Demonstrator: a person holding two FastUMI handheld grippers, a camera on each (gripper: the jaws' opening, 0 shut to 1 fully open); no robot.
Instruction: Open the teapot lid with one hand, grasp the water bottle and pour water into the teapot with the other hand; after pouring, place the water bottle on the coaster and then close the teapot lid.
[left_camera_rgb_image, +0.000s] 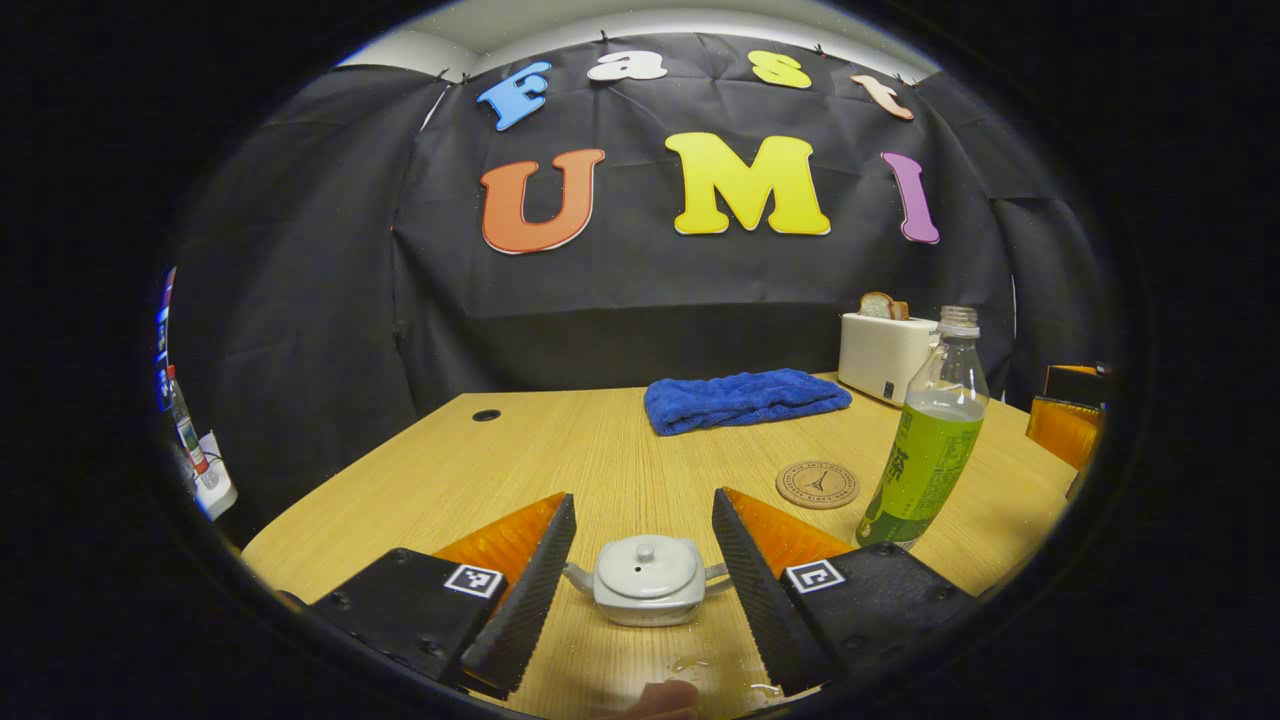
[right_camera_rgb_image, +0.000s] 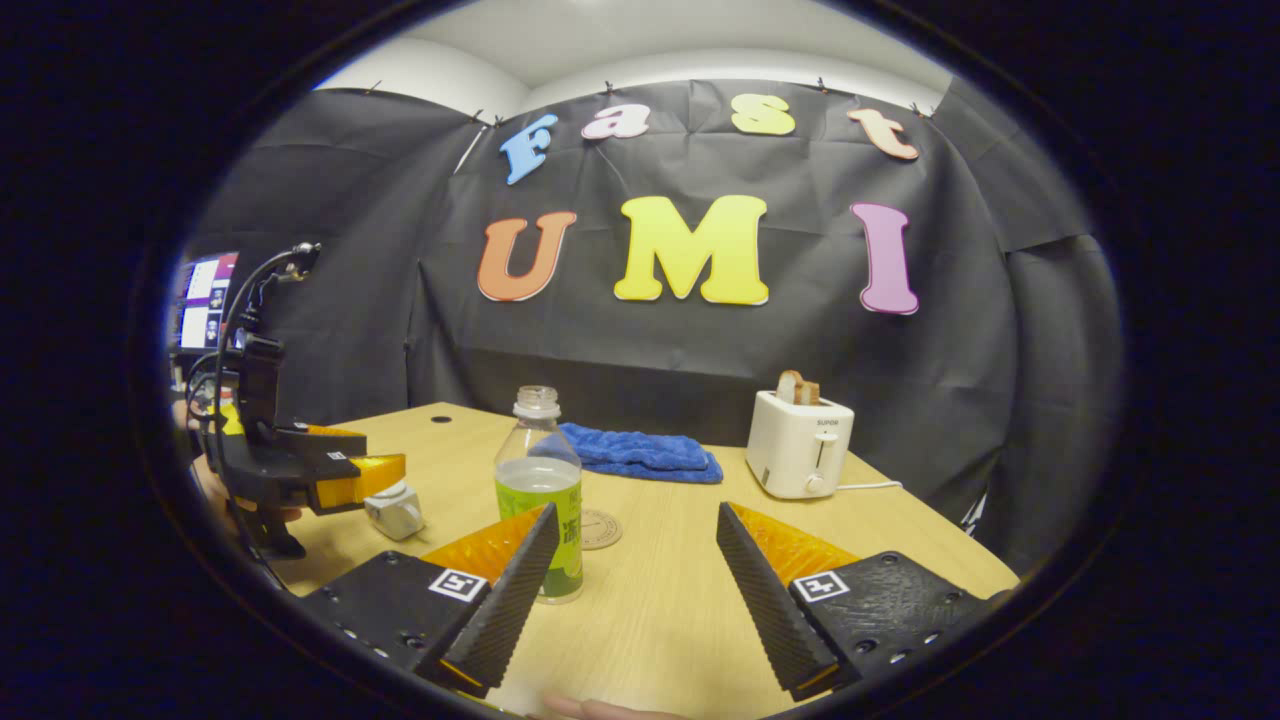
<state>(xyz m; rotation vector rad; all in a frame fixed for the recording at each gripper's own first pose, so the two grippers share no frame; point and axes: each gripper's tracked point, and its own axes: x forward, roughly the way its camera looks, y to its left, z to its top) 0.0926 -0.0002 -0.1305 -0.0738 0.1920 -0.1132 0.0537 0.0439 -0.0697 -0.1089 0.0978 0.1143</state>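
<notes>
1. On the wooden table stands one teapot, pale grey, lid on, near the front edge and framed between the two fingers of the left claw.
2. The left claw is spread wide, its fingers apart from the teapot on either side and gripping nothing; a few water drops lie on the table just in front of it.
3. One water bottle stands upright to the right of the teapot, uncapped, partly full of liquid, with a green label.
4. One round coaster lies flat just beside the bottle, bare, between it and the towel.
5. One blue towel lies folded farther back, and one white toaster with bread in its slot stands at the far right.
6. In the right gripper view the right claw is also wide open and empty; the bottle stands just beyond its left finger, not touched.
7. There too, the left claw hovers at the teapot on the left.
</notes>
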